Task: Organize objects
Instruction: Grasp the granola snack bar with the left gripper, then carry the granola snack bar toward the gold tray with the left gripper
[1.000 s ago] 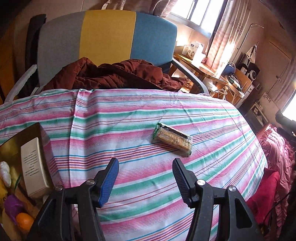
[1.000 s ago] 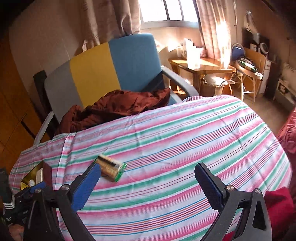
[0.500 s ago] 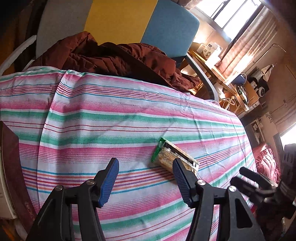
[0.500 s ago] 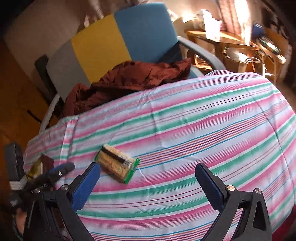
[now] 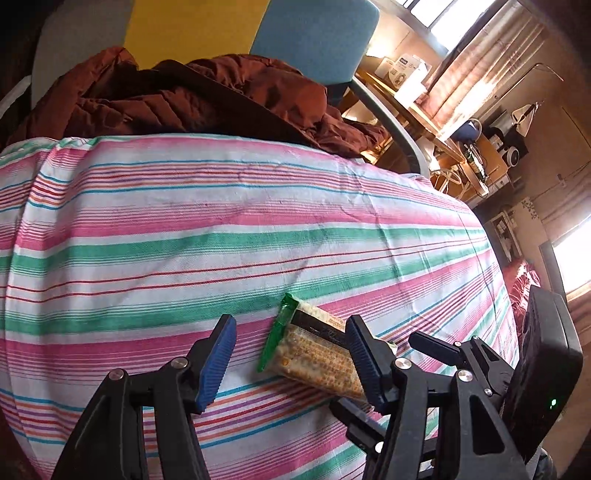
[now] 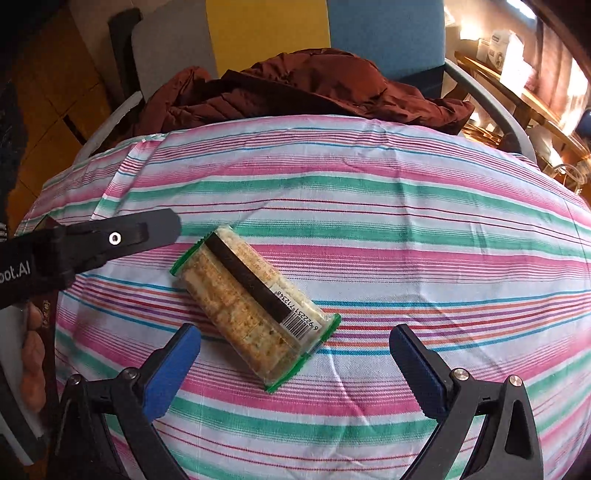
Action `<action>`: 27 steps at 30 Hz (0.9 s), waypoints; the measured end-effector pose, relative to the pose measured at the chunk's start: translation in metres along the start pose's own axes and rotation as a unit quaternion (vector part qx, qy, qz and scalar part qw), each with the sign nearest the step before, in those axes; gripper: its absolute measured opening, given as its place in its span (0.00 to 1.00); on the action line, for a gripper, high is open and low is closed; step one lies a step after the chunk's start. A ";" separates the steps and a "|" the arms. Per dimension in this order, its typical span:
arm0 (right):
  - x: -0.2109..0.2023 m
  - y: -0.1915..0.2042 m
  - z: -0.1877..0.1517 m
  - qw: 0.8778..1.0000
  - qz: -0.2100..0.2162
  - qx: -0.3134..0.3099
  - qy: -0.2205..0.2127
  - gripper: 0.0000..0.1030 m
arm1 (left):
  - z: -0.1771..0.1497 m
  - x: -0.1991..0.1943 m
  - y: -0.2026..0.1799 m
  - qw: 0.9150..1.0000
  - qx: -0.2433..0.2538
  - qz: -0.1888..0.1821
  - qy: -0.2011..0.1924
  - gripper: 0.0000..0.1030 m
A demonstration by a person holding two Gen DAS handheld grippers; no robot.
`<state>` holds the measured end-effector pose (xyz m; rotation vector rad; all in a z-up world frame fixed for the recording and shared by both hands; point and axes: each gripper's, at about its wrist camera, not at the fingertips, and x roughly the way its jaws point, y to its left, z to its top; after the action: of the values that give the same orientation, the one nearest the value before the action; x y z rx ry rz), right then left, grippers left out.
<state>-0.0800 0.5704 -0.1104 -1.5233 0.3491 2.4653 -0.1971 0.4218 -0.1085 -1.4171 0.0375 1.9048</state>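
Observation:
A clear packet of crackers with green ends and a black strip lies flat on the striped cloth. My right gripper is open, low over the cloth, with the packet between and just ahead of its blue pads. In the left wrist view the packet lies between the open fingers of my left gripper, close to the right pad. The left gripper's finger shows at the left of the right wrist view. The right gripper shows at the lower right of the left wrist view.
A dark red jacket lies on a grey, yellow and blue chair behind the table. A box edge sits at the table's far left. A wooden desk with clutter stands at the right.
Both grippers have moved down and in toward the packet. It now lies between the fingers of each. The box at the left has left the left wrist view.

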 end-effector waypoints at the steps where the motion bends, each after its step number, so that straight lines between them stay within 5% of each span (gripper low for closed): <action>1: 0.005 0.002 -0.001 1.000 -0.005 -0.009 -0.001 1.00 | -0.001 0.008 0.000 1.000 -0.001 -0.003 0.010 0.60; 8: 0.011 0.008 0.000 0.999 -0.007 -0.042 -0.022 0.89 | -0.004 0.010 -0.011 0.999 0.031 -0.034 0.013 0.55; 10: 0.006 0.011 0.001 0.998 -0.002 -0.052 -0.030 0.67 | -0.007 0.011 -0.015 0.998 0.049 -0.030 0.011 0.55; 27: -0.007 0.031 -0.001 0.996 0.000 -0.085 -0.034 0.62 | -0.016 -0.007 -0.002 0.998 0.026 -0.047 0.010 0.54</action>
<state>-0.0856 0.5404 -0.1019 -1.4957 0.1296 2.5979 -0.1823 0.4124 -0.1080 -1.3790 0.0289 1.8000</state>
